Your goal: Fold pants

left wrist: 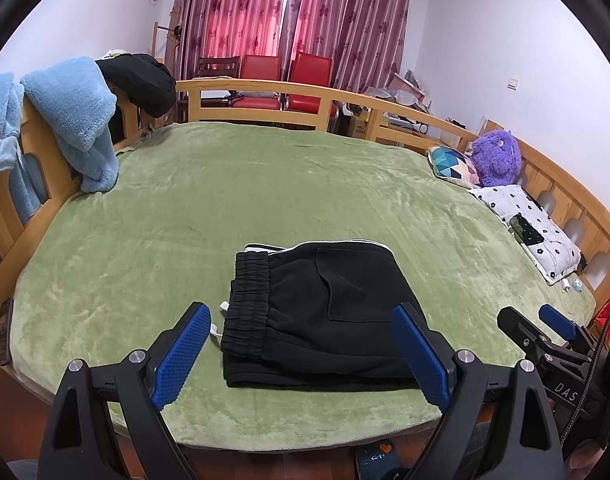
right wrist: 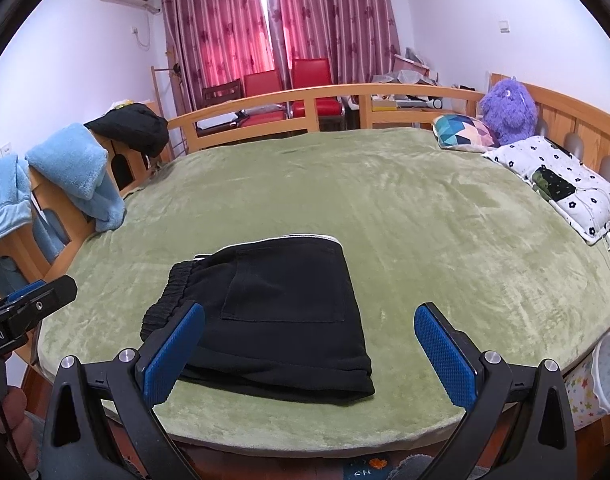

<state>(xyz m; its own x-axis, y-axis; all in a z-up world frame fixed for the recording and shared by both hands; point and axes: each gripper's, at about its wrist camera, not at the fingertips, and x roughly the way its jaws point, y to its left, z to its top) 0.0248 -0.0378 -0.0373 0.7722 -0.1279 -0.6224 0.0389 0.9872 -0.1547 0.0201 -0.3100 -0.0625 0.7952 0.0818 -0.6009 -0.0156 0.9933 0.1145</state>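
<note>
Black fleece pants (left wrist: 319,312), folded into a compact rectangle with the ribbed elastic waistband on the left, lying near the front edge of the green plush bed cover (left wrist: 265,184). Left gripper (left wrist: 301,354) and right gripper (right wrist: 309,354) hovering at that edge, blue-padded jaws spread wide, holding nothing. Around: light blue fluffy towel (left wrist: 71,116) over the wooden bed rail (left wrist: 265,88), purple plush toy (right wrist: 507,110) beside geometric-patterned cushion (right wrist: 463,132), white flowered pillow (right wrist: 561,184) far right.

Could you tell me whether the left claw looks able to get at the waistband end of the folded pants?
Probably yes. The left claw is open with the pants lying flat just ahead, elastic waistband facing its left side, nothing between them on the green blanket.
</note>
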